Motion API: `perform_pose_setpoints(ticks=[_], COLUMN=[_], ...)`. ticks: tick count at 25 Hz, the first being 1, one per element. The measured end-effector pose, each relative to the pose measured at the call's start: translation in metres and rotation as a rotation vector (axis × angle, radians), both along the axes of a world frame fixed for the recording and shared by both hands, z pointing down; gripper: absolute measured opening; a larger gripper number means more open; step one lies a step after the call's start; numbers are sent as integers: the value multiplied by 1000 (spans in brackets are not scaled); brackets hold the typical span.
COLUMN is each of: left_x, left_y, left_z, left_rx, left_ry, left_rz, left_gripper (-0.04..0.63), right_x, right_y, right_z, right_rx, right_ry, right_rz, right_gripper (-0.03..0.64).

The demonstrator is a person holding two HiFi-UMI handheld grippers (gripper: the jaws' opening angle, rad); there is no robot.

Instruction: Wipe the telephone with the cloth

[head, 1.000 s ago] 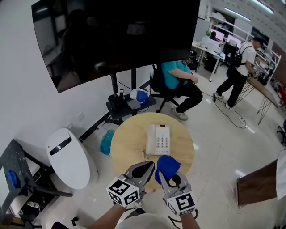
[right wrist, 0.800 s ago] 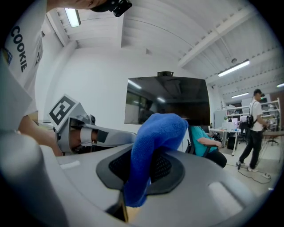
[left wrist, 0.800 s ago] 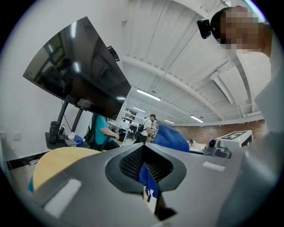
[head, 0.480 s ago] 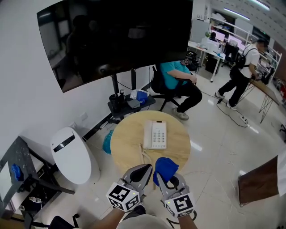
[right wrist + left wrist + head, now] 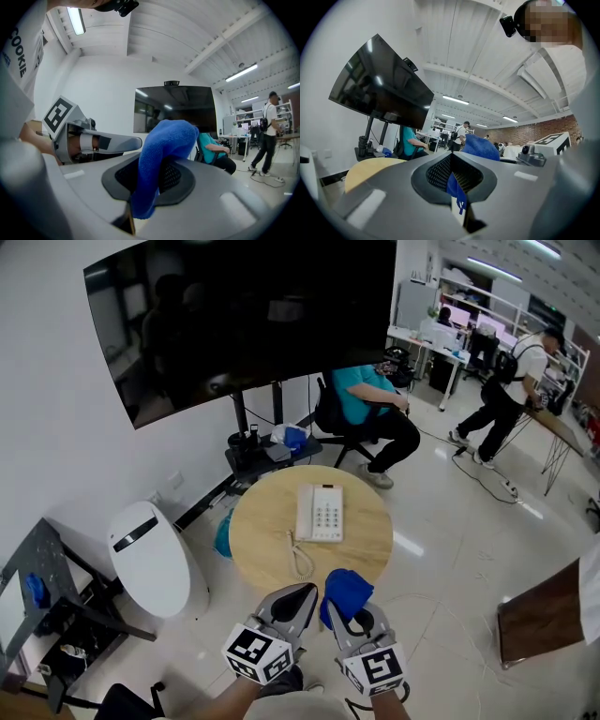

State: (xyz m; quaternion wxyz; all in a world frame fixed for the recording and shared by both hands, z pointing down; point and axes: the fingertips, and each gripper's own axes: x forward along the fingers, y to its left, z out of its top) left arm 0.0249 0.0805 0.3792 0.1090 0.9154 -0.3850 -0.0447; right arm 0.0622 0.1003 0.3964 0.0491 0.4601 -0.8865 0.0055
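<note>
A white telephone (image 5: 319, 512) lies flat on the round wooden table (image 5: 262, 531), its coiled cord (image 5: 298, 561) trailing toward the near rim. My right gripper (image 5: 343, 604) is shut on a blue cloth (image 5: 346, 591), which bulges up over its jaws (image 5: 165, 140) just at the table's near edge. My left gripper (image 5: 307, 593) hangs beside it, jaws shut; it touches neither the telephone nor the table. A sliver of blue shows in its jaw slit, and the cloth (image 5: 481, 146) rises just to its right. Both grippers point level toward the table, well short of the telephone.
A large dark screen (image 5: 244, 315) on a stand rises behind the table. A white rounded bin (image 5: 155, 563) stands at the left and a dark rack (image 5: 42, 610) beyond it. A seated person (image 5: 375, 404) and a standing person (image 5: 502, 395) are farther off. A brown board (image 5: 548, 620) is on the right.
The table and telephone have slid farther away and look smaller, so both grippers have drawn back from the table together. The cloth stays in the right gripper.
</note>
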Motion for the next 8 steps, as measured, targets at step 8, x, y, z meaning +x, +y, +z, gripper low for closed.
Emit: perform_pose_setpoints(ticks=[8], left_x=[15], left_y=[16], left_z=[2], left_rx=[2], left_ry=[-3], left_rz=[13], left_gripper=[-8], right_x=[16], right_y=[16], right_z=[5], right_rx=[2], right_ry=[-22], right_rz=[16], right_gripper=[60])
